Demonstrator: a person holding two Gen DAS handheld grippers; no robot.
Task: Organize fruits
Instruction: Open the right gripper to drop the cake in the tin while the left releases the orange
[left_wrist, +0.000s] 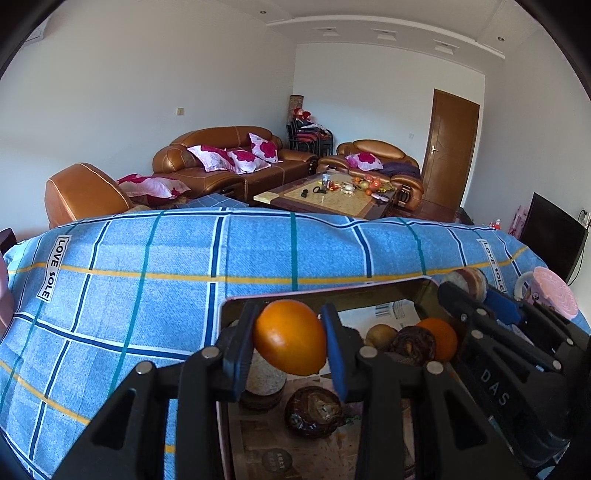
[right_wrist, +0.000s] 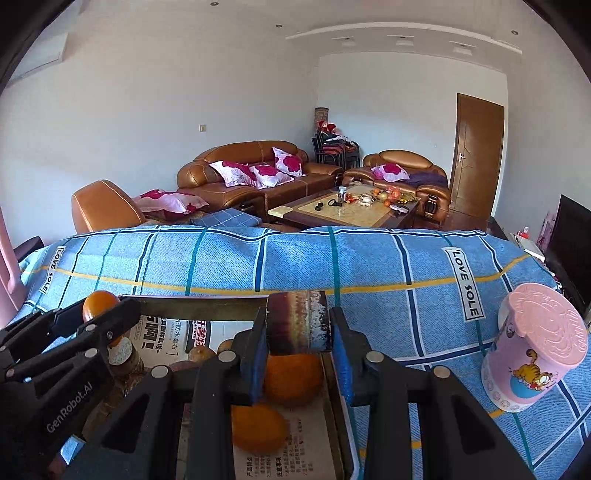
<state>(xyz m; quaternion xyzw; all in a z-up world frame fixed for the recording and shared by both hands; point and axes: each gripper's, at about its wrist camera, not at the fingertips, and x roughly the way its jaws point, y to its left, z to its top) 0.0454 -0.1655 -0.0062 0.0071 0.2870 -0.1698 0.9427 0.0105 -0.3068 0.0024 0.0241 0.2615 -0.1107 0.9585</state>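
My left gripper (left_wrist: 290, 338) is shut on an orange (left_wrist: 290, 338) and holds it above an open box (left_wrist: 236, 302) lined with newspaper. In the box lie a dark brown fruit (left_wrist: 314, 411), another dark fruit (left_wrist: 413, 345), a brownish fruit (left_wrist: 380, 335) and an orange (left_wrist: 441, 338). My right gripper (right_wrist: 298, 328) is shut on a dark red-brown block-shaped fruit (right_wrist: 298, 321) above the same box (right_wrist: 199, 303). Two oranges (right_wrist: 291, 376) (right_wrist: 258, 428) lie below it. The left gripper with its orange shows at the left of the right wrist view (right_wrist: 98, 301).
The box sits on a blue checked cloth (left_wrist: 147, 280) over a table. A pink lidded cup (right_wrist: 535, 347) with a cartoon cat stands to the right of the box. Beyond are leather sofas (left_wrist: 229, 162), a coffee table (left_wrist: 332, 195) and a door (left_wrist: 450, 147).
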